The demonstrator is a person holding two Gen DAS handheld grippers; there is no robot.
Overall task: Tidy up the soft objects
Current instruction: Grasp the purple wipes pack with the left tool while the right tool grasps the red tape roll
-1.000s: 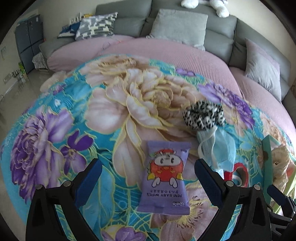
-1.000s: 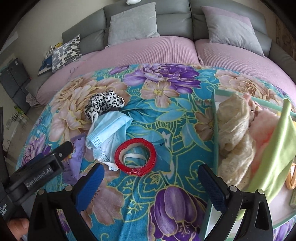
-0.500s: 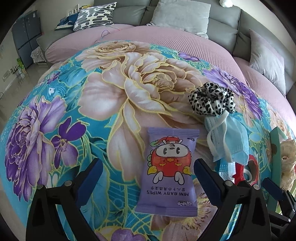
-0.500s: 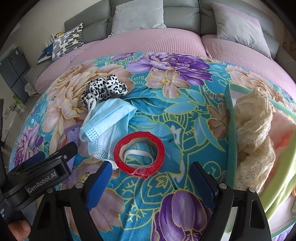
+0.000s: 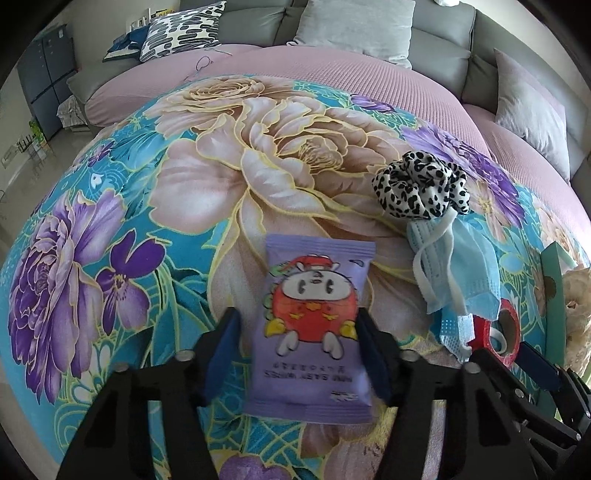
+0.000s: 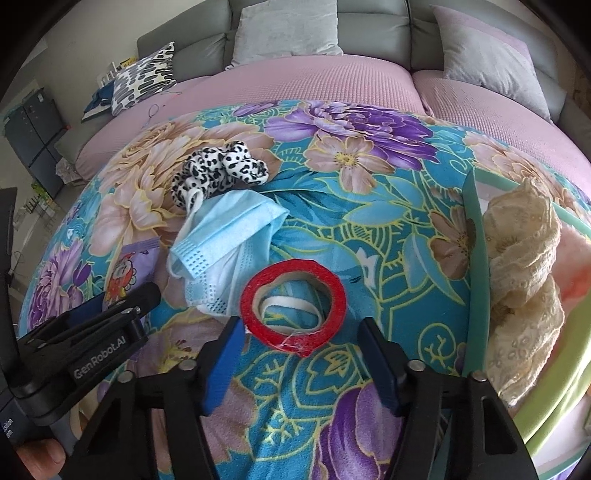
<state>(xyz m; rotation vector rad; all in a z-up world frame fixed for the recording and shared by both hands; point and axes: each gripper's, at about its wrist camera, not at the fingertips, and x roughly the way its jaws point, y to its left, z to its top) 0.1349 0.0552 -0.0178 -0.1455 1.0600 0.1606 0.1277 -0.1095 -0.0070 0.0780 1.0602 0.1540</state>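
Observation:
A purple baby wipes pack (image 5: 314, 325) lies on the floral blanket (image 5: 184, 184). My left gripper (image 5: 299, 347) is shut on it, a jaw against each long side. It also shows in the right wrist view (image 6: 125, 273). A leopard-print scrunchie (image 5: 421, 188) (image 6: 218, 170) and a blue face mask (image 5: 458, 269) (image 6: 229, 243) lie to its right. A red tape roll (image 6: 293, 302) (image 5: 495, 332) lies on the mask's strap. My right gripper (image 6: 299, 350) is partly closed and empty, its jaws just short of the roll on either side.
A green tray (image 6: 476, 288) at the right holds cream lace cloth (image 6: 524, 280) and a peach item (image 6: 576, 266). A pink-covered sofa (image 6: 295, 81) with grey cushions (image 6: 284, 29) stands behind. The blanket drops away at the left edge.
My left gripper moved forward and closed on the wipes pack. My right gripper moved toward the red tape roll and its jaws narrowed.

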